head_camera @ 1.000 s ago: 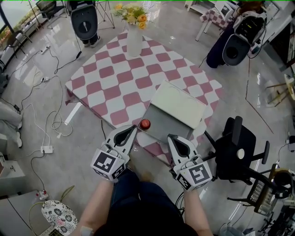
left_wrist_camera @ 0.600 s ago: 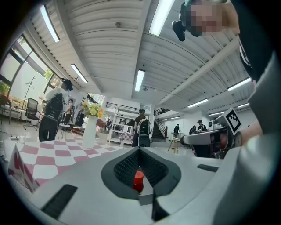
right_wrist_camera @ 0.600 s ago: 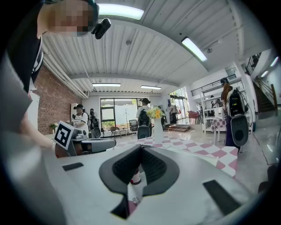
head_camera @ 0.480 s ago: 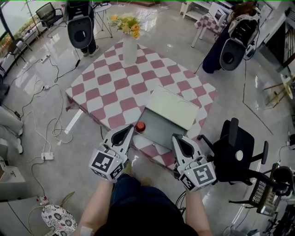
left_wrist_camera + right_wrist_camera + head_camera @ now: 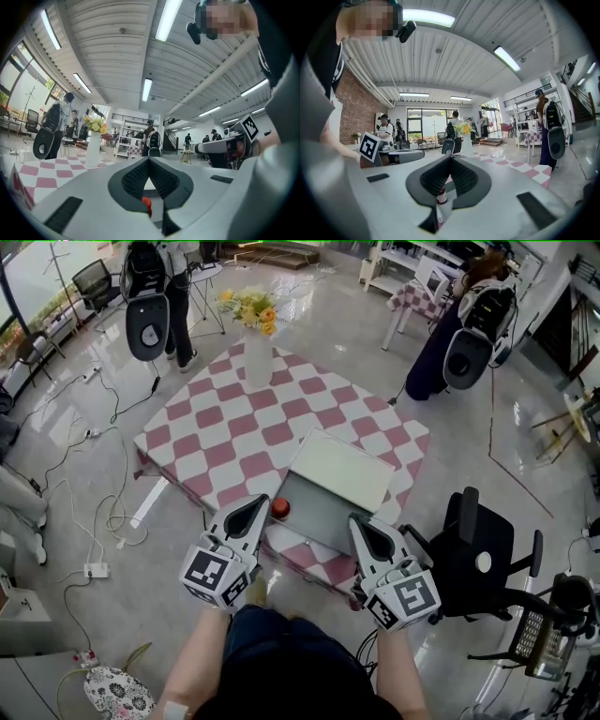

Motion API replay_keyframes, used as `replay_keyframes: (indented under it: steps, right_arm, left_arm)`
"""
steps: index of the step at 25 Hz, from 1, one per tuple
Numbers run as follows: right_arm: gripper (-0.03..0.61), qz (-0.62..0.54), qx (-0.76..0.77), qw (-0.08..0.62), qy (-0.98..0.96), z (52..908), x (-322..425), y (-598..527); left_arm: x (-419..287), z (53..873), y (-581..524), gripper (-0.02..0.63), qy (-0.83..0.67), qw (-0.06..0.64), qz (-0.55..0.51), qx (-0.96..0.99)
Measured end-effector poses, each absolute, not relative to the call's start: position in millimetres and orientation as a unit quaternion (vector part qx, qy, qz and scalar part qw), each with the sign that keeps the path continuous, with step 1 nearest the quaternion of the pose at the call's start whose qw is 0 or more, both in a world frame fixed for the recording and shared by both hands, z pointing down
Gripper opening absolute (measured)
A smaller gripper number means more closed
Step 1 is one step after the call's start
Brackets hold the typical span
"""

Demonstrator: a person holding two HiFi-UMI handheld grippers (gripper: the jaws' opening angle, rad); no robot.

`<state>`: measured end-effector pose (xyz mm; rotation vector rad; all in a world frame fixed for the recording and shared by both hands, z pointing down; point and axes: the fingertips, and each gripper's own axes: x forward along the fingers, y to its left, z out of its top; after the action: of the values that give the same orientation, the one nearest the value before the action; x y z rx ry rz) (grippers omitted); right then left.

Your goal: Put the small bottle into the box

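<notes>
Head view: you stand at the near edge of the checkered table (image 5: 234, 418) with the left gripper (image 5: 254, 510) and the right gripper (image 5: 360, 525) held side by side, each with its jaws pressed together on nothing. Over the past second both have lifted a little and the table has slipped back in the frame. The small bottle (image 5: 280, 507) has not budged: it stands on the cloth just beside the near left corner of the open box (image 5: 319, 512), outside it. That suggests the task has not really begun, and you will have to spread a pair of jaws before any grasp. From above only the bottle's red cap shows (a sliver of its body appears past the closed pads in the right gripper view). The table's near edge and part of the box's front are hidden behind your grippers. Whether anything already lies under the raised lid (image 5: 342, 470) is hard to make out.
</notes>
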<state>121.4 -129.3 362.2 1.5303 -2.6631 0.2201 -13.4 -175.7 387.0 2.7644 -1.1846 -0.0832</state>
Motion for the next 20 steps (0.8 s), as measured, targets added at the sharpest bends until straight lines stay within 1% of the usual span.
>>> replay_keyframes:
  steps: [20]
  right_arm:
    - [0.003, 0.049, 0.501, 0.017, -0.864, 335.9, 123.6, -137.0]
  left_arm:
    - [-15.2, 358.7, -188.7, 0.002, -0.395, 0.049, -0.042, 0.916]
